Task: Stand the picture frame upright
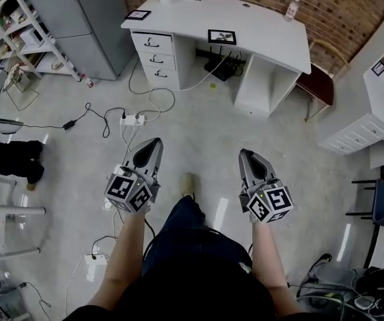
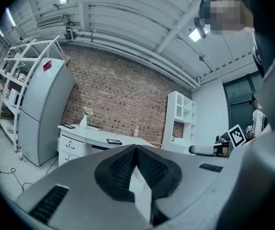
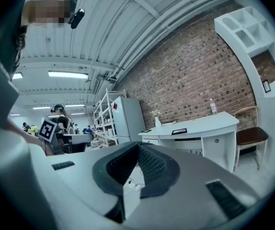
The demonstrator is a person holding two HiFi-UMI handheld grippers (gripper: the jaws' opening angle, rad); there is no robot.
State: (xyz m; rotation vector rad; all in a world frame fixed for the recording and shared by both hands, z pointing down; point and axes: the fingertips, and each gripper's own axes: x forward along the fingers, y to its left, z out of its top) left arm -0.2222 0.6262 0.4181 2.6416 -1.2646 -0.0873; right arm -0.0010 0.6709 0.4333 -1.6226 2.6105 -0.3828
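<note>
With my left hand-held gripper (image 1: 153, 144) and right hand-held gripper (image 1: 246, 152) both closed and empty, I'd open one before reaching the flat-lying picture frame (image 1: 221, 37) on the worktop (image 1: 265, 25) well ahead.

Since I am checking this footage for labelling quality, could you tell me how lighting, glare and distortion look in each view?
Head view: evenly lit, sharp, pale light streaks on the floor, white shelving tilted by the wide lens. Left gripper view: strong fisheye with dark corners, the left gripper looming large. Right gripper view: same fisheye bends the brick wall; ceiling lamp blown out.
</note>
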